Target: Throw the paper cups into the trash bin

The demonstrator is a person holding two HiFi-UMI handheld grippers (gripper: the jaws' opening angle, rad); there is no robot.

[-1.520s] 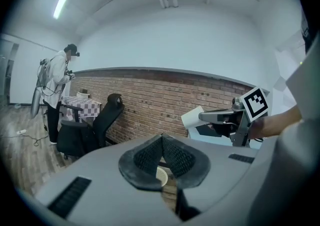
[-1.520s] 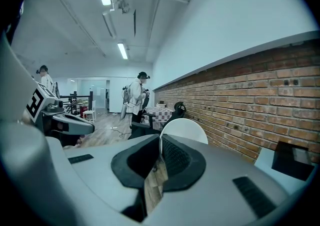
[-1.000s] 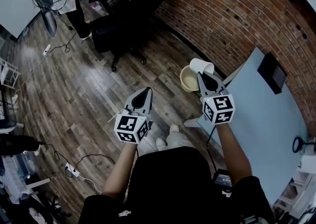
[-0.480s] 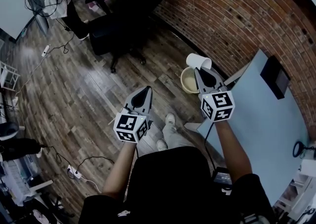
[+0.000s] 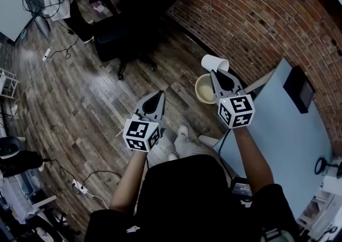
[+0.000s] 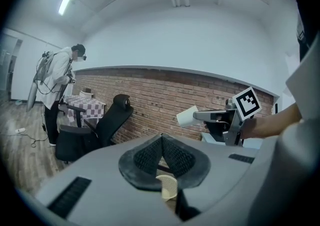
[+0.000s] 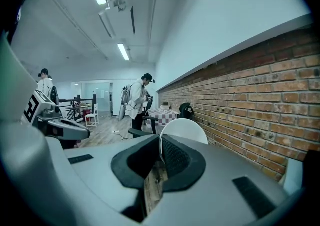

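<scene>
Cup (image 5: 215,63) is in our right gripper (image 5: 216,73), whose jaws clamp on its thin edge; it sticks out past the tips, roughly on its side. In the head view we hold it over the far edge of the bin (image 5: 203,88), a cream mesh one standing on the wood floor (image 5: 96,107) between the brick wall (image 5: 256,16) and the table (image 5: 283,129). Our left gripper (image 5: 158,95) is well apart to the left, jaws together on nothing. We see a black chair (image 5: 125,35) farther off.
</scene>
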